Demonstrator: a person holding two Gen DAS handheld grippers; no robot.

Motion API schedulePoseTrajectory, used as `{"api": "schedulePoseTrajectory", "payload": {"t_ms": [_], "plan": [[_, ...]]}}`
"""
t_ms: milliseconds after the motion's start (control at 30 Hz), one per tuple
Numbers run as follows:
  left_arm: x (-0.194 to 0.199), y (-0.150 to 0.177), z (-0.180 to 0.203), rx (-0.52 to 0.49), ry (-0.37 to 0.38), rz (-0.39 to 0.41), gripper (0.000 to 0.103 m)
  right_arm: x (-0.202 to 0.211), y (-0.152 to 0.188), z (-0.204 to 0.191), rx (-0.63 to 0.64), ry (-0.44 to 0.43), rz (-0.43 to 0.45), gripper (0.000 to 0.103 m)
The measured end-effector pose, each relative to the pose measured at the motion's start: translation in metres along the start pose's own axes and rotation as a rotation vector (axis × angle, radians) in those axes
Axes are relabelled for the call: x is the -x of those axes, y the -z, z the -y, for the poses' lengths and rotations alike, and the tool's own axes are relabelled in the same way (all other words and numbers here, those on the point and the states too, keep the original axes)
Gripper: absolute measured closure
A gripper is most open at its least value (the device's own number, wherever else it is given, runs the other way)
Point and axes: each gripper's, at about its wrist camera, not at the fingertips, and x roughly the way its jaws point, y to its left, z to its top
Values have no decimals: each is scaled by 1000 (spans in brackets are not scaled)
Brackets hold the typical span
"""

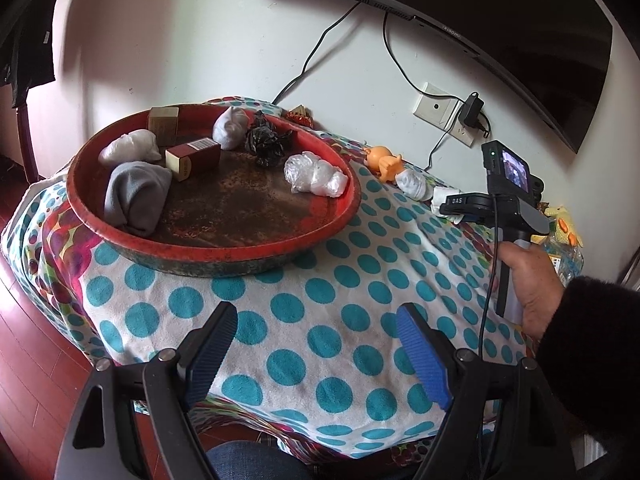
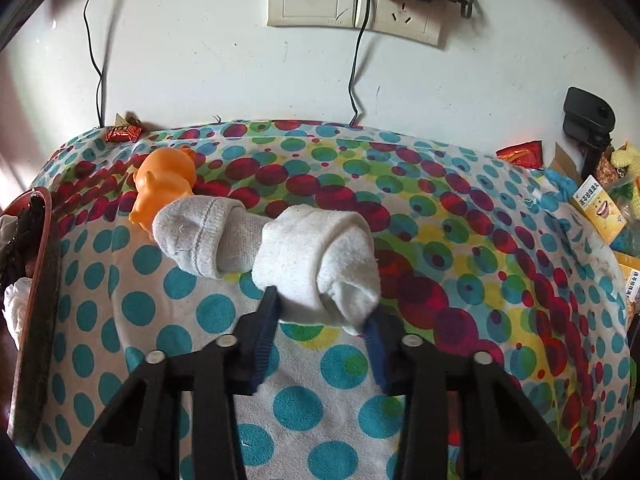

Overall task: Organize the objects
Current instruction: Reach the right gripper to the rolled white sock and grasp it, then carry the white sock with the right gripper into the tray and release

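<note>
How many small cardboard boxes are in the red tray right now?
2. One tan box stands at the back of the red tray; one dark red box lies nearer the middle. Bundles might hide more.

red tray [image 2: 38, 280]: cut by left edge | monitor [image 1: 480, 20]: top cropped

The left gripper [image 1: 316, 350] hovers with its blue-padded fingers [image 1: 422, 356] spread wide, nothing between them. The right gripper [image 2: 320, 322], gripped by a bare hand [image 1: 524, 284], has its fingers closed against a rolled white sock [image 2: 320, 256].
</note>
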Motion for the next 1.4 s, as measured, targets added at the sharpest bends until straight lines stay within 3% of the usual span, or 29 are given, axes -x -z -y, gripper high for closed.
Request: {"api": "schedulePoseTrajectory", "payload": {"t_ms": [233,267,300,500,600,633,667,733,833,1000,1133,1400], "plan": [[3,5,10,-35,-16,8,19,42,0,13,21,-19,63,85],[3,5,11,-37,-17,7,19,51,-1,15,31,-21,76,96],[3,6,12,-38,-17,6,19,61,-2,17,44,-25,90,100],[6,10,15,-40,-9,0,19,113,-8,29,64,-47,150,99],[7,11,17,-45,-6,-2,19,111,0,39,37,-115,133,79],[6,12,17,-46,-2,-9,19,105,5,40,18,-119,115,48],[4,12,17,-47,-3,-20,19,101,10,40,10,-109,109,31],[1,12,17,-45,-4,-27,19,87,18,38,-7,-88,92,33],[0,11,15,-37,-1,-31,19,60,21,33,-30,-108,31,48],[-3,11,12,-26,1,-39,19,29,21,18,7,-89,-29,51],[-4,10,11,-25,2,-44,19,32,18,16,11,-74,-11,83],[3,12,15,-43,-10,-30,19,82,-10,-3,70,-87,91,86]]}}
